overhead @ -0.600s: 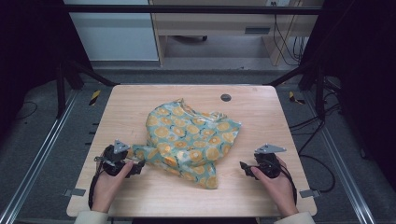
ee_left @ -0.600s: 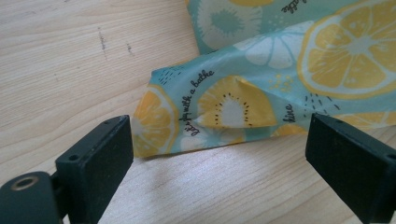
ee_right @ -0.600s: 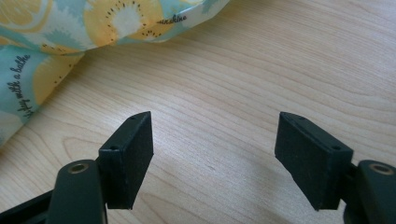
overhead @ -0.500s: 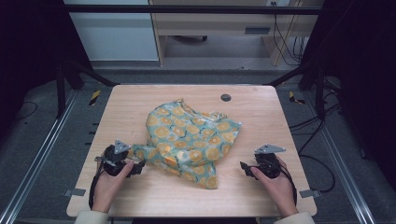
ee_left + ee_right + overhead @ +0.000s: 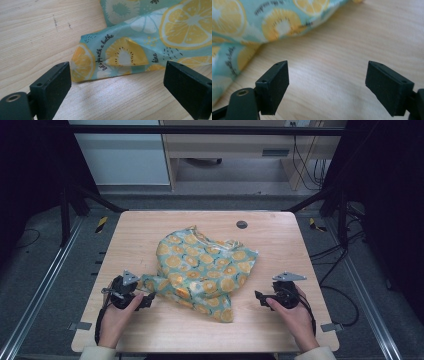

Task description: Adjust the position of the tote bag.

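Light wooden bench point(image 5: 280, 245), rounded corners, small dark round fitting point(image 5: 242, 224) near far edge. Grey floor point(image 5: 45, 270) around bench, metal rails point(image 5: 37, 295) either side. Beyond bench: pale cabinet point(image 5: 120, 157), wooden desk point(image 5: 235, 145), black cables point(image 5: 305, 165) hanging. Dark to both sides.

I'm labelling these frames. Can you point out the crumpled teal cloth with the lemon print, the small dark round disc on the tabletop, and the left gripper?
crumpled teal lemon-print cloth point(image 5: 202, 270), high view, its middle.
small dark round disc point(image 5: 242, 224), high view, its centre.
left gripper point(image 5: 148, 299), high view, between its fingertips.

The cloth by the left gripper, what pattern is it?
Teal cloth printed with yellow citrus slices and small black script, clearest in the left gripper view.
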Motion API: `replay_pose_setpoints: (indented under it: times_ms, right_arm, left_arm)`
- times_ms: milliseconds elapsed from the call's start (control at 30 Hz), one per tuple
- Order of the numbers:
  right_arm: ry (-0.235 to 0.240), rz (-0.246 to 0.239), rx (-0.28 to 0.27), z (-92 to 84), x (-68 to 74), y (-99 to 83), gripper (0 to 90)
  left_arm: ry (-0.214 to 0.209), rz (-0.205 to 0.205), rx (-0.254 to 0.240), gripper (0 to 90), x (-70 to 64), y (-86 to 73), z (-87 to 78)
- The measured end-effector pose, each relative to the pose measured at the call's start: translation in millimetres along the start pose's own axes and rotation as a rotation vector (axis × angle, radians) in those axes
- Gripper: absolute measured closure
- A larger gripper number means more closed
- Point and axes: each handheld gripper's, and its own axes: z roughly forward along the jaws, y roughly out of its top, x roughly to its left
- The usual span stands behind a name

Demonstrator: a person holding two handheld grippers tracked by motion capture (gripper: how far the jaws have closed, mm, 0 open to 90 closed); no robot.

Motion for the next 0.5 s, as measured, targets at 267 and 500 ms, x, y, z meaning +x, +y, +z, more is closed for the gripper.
replay_pose_setpoints:
  times_ms: [267, 500]
  right_arm:
    - [0.011, 0.006, -0.018, 9.9, -7.2, 55.4, 21.9]
    - [-0.015, 0.059, 0.023, 37.9, -20.9, 104.6, 19.9]
  left_arm:
    - [0.009, 0.012, -0.007, 7.7, -1.4, 0.7, -1.3]
    - [0.009, 0.014, -0.02, 7.6, -2.1, 2.2, -1.5]
